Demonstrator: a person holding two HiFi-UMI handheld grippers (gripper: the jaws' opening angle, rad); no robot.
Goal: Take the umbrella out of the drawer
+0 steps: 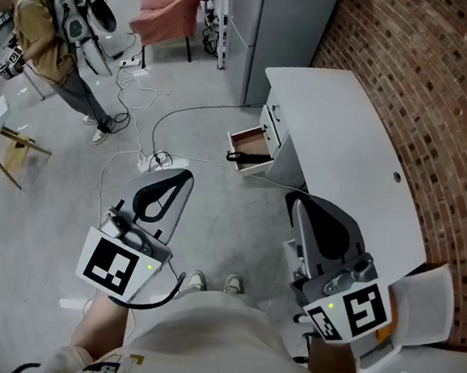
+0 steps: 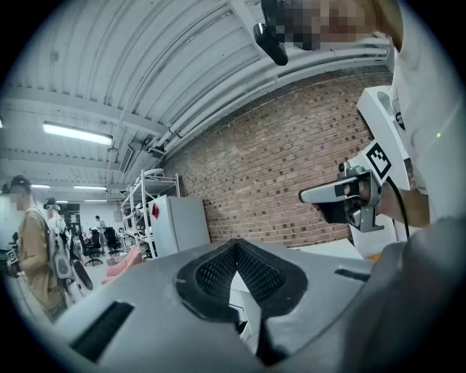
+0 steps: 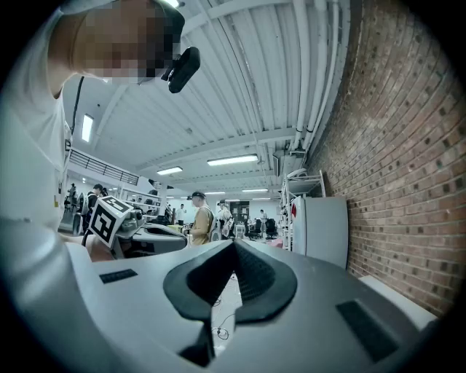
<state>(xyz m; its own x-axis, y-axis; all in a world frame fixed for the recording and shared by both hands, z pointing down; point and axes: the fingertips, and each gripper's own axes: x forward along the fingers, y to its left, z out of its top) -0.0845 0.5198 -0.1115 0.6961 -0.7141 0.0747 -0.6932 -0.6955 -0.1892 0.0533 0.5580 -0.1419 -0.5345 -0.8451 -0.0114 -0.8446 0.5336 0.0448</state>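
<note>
In the head view a white desk (image 1: pixel 352 145) stands against the brick wall, and its small drawer (image 1: pixel 241 141) is pulled open toward the floor. A dark umbrella (image 1: pixel 250 158) lies inside the drawer near its front. My left gripper (image 1: pixel 187 174) is held level over the floor, short of the drawer, its jaws together and empty. My right gripper (image 1: pixel 293 200) hangs beside the desk's near end, shut with nothing in it. Each gripper view shows its own tips meeting: the left gripper (image 2: pixel 234 242) and the right gripper (image 3: pixel 234 244).
A person in a tan jacket (image 1: pixel 43 30) stands at the far left. Cables (image 1: pixel 140 123) and a power strip (image 1: pixel 165 162) lie on the floor before the drawer. A grey cabinet (image 1: pixel 274 26) and a pink chair (image 1: pixel 172 9) stand beyond. A white chair (image 1: pixel 421 307) is at my right.
</note>
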